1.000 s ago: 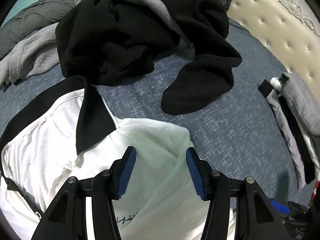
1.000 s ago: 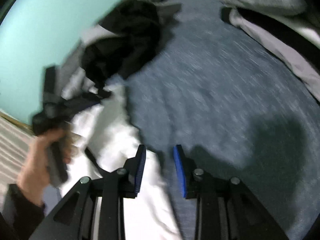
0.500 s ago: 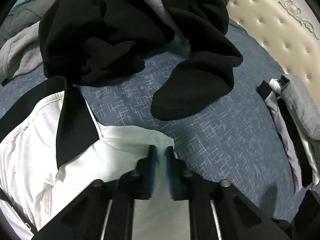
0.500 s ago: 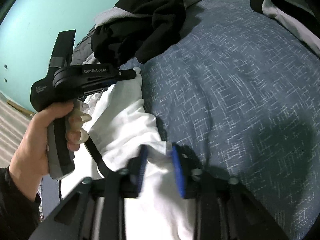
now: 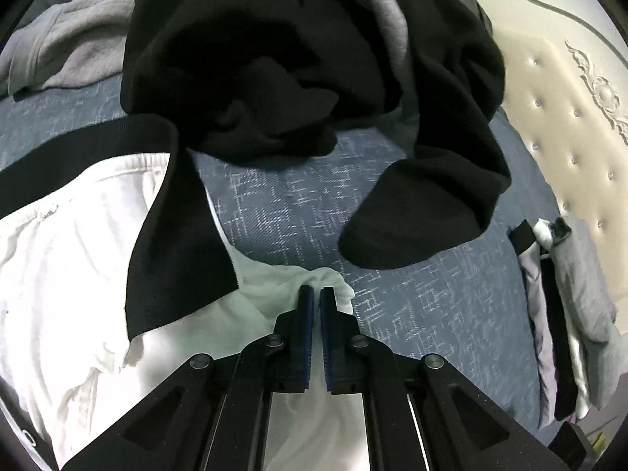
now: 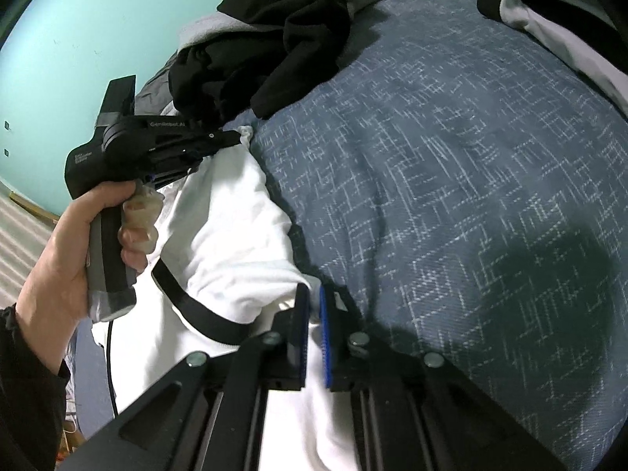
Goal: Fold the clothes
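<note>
Both grippers have closed since a second ago: your left gripper (image 5: 316,294) and right gripper (image 6: 313,294) now clamp the white shirt's (image 5: 78,255) edge on the bed (image 5: 431,306), ready for folding.

White black-trimmed shirt (image 5: 78,267) rumpled on bedspread (image 5: 431,314).

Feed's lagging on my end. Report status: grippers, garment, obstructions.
Left gripper shut on white shirt edge. Right gripper shut on same edge, further along. Black clothes pile ahead on bed, clear of the shirt's pinched edge.
</note>
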`<state>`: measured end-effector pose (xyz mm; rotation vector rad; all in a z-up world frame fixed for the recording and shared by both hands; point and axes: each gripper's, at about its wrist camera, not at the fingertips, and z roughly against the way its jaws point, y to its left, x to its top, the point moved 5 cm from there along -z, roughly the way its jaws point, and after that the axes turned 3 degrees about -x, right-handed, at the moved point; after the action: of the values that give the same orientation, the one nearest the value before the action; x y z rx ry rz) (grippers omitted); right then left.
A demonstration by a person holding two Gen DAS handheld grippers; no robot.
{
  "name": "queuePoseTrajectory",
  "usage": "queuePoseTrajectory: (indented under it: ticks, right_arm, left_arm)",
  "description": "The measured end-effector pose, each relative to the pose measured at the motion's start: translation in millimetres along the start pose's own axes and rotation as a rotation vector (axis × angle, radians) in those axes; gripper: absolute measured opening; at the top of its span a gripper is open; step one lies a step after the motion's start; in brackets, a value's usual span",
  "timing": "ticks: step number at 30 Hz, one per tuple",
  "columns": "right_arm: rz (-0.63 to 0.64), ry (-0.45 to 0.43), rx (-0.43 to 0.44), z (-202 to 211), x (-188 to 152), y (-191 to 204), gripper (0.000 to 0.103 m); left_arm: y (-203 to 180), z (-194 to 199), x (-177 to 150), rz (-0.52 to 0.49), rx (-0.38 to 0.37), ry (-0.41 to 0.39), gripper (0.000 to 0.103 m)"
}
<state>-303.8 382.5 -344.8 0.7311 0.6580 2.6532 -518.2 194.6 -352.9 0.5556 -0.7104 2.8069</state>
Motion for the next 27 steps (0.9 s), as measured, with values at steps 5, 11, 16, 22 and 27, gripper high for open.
queuePoseTrajectory:
  ticks: [5, 11, 16, 22, 27]
  right_arm:
    - [-0.006, 0.012, -0.008, 0, -1, -2, 0.005]
    - [-0.020, 0.019, 0.001, 3, 0, -4, 0.005]
    - [-0.026, 0.023, 0.003, -1, 2, -2, 0.005]
    - [-0.028, 0.023, 0.008, -1, 4, -2, 0.005]
    - [-0.017, 0.018, 0.005, 2, 3, -1, 0.005]
  left_arm:
    - [-4, 7, 1, -0.030, 0.026, -0.007, 0.009]
    - [-3, 35, -12, -0.116, 0.058, -0.005, 0.032]
    - [9, 62, -49, -0.151, 0.032, 0.024, 0.040]
    - [28, 74, -85, -0.135, 0.010, 0.060, 0.040]
    - [33, 69, -102, -0.152, -0.007, 0.091, 0.004]
